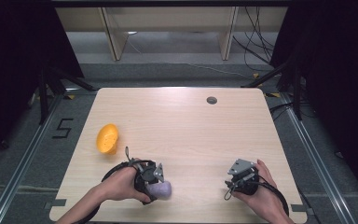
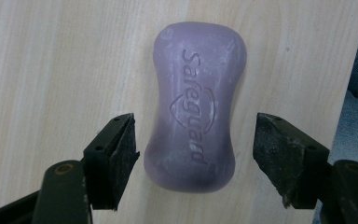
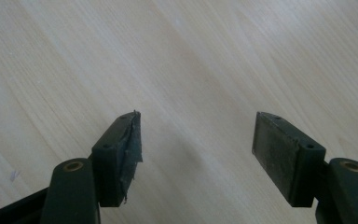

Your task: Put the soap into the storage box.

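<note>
A purple bar of soap (image 2: 196,107) stamped "Safeguard" lies flat on the light wooden table (image 1: 182,126), close to the front edge (image 1: 161,189). My left gripper (image 2: 196,144) straddles its near end. Its jaws stand open: the left pad (image 2: 123,149) is just off the bar's side and the right pad (image 2: 272,149) stands a clear gap away. In the high view the left gripper (image 1: 154,183) sits over the soap in the person's left hand. My right gripper (image 3: 196,140) is open over bare wood at the front right (image 1: 233,183), nothing between its jaws.
An orange oval dish-like thing (image 1: 107,138) with small holes lies near the table's left edge. A grey cable grommet (image 1: 211,100) sits at the far side of the table. Dark stands and cables ring the floor around the table.
</note>
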Motion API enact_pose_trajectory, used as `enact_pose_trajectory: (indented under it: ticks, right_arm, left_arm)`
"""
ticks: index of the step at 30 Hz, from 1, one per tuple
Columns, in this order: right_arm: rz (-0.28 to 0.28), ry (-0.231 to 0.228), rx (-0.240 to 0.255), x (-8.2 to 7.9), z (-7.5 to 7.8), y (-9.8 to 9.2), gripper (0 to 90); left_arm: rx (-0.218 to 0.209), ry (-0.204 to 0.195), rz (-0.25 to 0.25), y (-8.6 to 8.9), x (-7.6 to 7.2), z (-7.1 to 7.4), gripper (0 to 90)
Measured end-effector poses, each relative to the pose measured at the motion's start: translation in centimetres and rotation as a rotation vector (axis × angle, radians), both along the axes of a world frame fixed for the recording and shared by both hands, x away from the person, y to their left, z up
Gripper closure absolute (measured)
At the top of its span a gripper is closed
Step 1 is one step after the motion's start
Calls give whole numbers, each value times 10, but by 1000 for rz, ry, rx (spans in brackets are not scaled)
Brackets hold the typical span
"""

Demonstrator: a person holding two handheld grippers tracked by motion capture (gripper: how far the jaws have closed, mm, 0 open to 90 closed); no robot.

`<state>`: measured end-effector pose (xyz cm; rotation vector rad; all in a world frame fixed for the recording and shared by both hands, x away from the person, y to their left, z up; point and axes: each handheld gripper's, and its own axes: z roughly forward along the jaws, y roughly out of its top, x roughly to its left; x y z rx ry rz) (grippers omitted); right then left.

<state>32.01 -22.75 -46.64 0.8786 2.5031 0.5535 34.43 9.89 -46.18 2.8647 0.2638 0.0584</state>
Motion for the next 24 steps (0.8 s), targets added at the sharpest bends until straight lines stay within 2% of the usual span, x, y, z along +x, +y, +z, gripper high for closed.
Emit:
enact_pose_trajectory:
  ticks: [2, 3, 6, 7, 9, 15, 17, 18, 23, 24]
  right_arm:
    - [21, -12, -18, 1, 1, -1, 335]
    - [6, -2, -6, 0, 0, 0, 335]
    - [8, -2, -7, 0, 0, 0, 334]
    - [26, -9, -15, 2, 0, -1, 335]
    - [7, -1, -9, 1, 0, 0, 334]
    - [8, 4, -5, 0, -1, 0, 333]
    - [7, 9, -4, 0, -1, 0, 332]
    - [34, -4, -18, 2, 0, -1, 332]
    - [21, -3, -20, 1, -1, -1, 332]
    - [22, 9, -15, 2, -1, 0, 332]
  left_arm:
    - [6, 12, -2, -3, 2, -2, 305]
    - [9, 19, -3, -5, 3, -3, 306]
    - [17, 27, -11, -9, 6, -6, 309]
    - [22, 29, -18, -10, 7, -7, 309]
    - [28, 33, -23, -13, 7, -8, 309]
    - [54, 45, -35, -17, 9, -11, 319]
    - [58, 60, -26, -19, 8, -13, 324]
    - [59, 55, -37, -20, 10, -13, 332]
    - [70, 61, -41, -22, 12, -15, 353]
    - [72, 65, -41, -23, 12, -15, 353]
